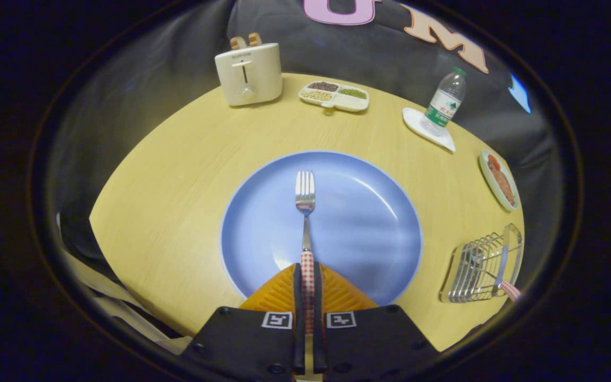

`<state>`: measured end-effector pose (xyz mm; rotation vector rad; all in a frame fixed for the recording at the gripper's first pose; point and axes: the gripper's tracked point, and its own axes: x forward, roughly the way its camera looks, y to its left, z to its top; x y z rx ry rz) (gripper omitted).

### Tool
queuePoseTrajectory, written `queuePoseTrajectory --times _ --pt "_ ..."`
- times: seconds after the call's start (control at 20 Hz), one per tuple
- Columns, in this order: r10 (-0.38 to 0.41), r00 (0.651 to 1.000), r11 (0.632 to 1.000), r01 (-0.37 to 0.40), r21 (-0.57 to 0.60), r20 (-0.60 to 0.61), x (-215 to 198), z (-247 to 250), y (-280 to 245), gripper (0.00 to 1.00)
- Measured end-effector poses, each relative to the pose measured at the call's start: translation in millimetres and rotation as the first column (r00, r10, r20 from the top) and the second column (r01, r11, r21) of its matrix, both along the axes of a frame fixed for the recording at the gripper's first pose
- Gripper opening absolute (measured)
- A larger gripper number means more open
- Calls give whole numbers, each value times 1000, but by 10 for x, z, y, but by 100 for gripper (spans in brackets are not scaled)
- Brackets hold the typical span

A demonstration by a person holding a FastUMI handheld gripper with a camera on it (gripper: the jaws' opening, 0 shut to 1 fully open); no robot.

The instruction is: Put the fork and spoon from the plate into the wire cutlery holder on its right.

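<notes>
One fork (305,212) in closed claw (307,273), one plate (369,223) — one wire holder (483,262)

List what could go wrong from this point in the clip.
The gripper is shut on the fork by its checked handle end, so the long tines end could swing or slip. The wire cutlery holder already has a checked handle sticking out, which the fork might knock on the way in.
</notes>
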<state>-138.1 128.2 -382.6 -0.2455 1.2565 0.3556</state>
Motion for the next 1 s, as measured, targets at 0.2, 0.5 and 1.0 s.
queuePoseTrajectory --times 0.2,0.5,1.0 --pt "40 999 999 -40 3 -27 75 248 -203 9" --pt "90 994 995 -92 -28 -60 247 731 -794 9" --pt "174 973 972 -194 -130 -150 348 1300 -1986 9"
